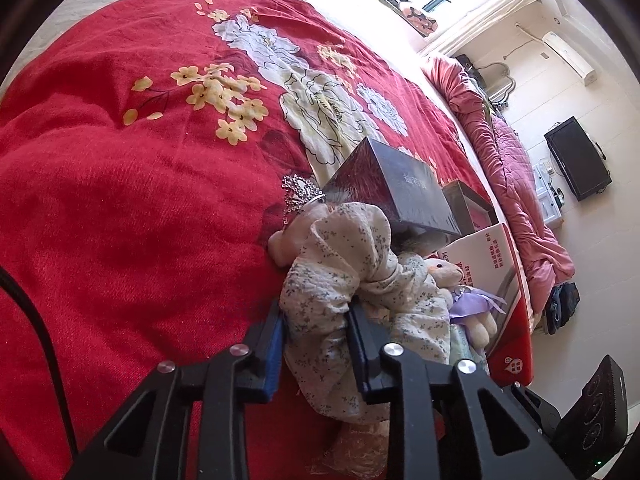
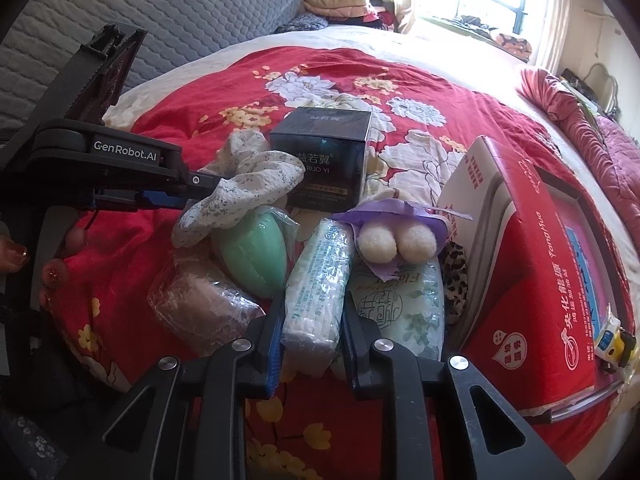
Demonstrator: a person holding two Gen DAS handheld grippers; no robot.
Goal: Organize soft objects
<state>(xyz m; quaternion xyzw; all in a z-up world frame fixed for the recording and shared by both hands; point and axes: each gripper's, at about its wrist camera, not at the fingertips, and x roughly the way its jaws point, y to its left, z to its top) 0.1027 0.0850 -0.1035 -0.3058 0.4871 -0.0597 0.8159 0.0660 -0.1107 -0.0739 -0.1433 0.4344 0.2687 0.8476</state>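
Crinkled white cloth with tiny flowers fills the left wrist view, and the left gripper has its jaws clamped on a fold of it, above the red flowered bedspread. Just behind the cloth sits a dark box; a small plush rabbit lies to its right, against a red carton.

In the right wrist view, the right gripper grips a wrapped pack of white pads, lying on the bed between a green soap-shaped piece and a pale green tissue pack.
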